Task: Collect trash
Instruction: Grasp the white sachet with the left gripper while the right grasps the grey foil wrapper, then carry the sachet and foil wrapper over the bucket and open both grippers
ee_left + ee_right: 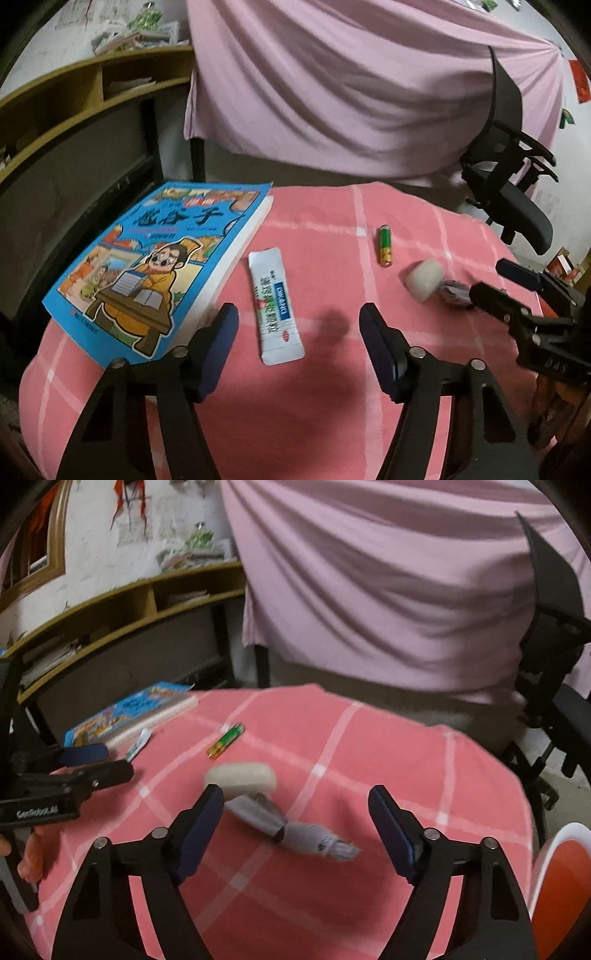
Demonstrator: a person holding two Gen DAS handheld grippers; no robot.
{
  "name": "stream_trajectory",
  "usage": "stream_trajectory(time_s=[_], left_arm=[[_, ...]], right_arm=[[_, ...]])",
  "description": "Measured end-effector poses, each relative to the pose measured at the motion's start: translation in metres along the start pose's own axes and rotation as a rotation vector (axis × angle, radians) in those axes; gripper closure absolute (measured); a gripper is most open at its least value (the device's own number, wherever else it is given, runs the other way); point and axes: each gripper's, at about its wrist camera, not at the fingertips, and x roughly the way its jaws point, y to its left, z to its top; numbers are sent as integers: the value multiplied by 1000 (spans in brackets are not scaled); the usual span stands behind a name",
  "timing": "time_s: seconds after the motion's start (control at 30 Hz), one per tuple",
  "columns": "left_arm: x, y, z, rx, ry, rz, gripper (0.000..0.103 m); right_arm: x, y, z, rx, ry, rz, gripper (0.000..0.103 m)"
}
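On the pink checked tablecloth (325,413) a white sachet (277,306) lies flat between the fingers of my left gripper (298,314), which is open; the pads do not touch it. A crumpled grey wrapper (295,827) lies between the fingers of my right gripper (297,794), also open and clear of it. A pale rounded block (242,777) sits just beyond the wrapper, close to the right gripper's left fingertip. A green and yellow battery (385,245) lies further back. In the left wrist view the right gripper (493,278) hangs over the wrapper (454,291). The right wrist view shows the left gripper (114,761) beside the sachet (138,744).
A thick blue comic book (147,266) lies at the table's left edge, next to the left gripper. A black office chair (561,664) stands at the right, a hanging pink sheet (351,81) behind, a wooden shelf (74,96) at the left. An orange and white container (561,878) stands at the lower right.
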Motion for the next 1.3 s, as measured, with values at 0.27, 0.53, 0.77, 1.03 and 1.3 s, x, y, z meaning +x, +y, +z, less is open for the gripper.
stream_trajectory(time_s=[0.27,0.53,0.77,1.03,1.3], left_arm=[[8,11,-1,-39,49,15,59],[6,6,-2,-25,48,-1,84],[-3,2,-3,-32,-5,-38,86],[-46,-28,-13,54,-239,-39,86],[-88,-52,-26,123,-484,-109,86]], right_arm=[[20,9,-1,-30,113,14,38],[19,14,-5,-38,128,68,80],[14,17,-7,-34,101,76,86],[-26,14,-10,-31,-108,46,86],[-72,10,-24,15,-334,14,85]])
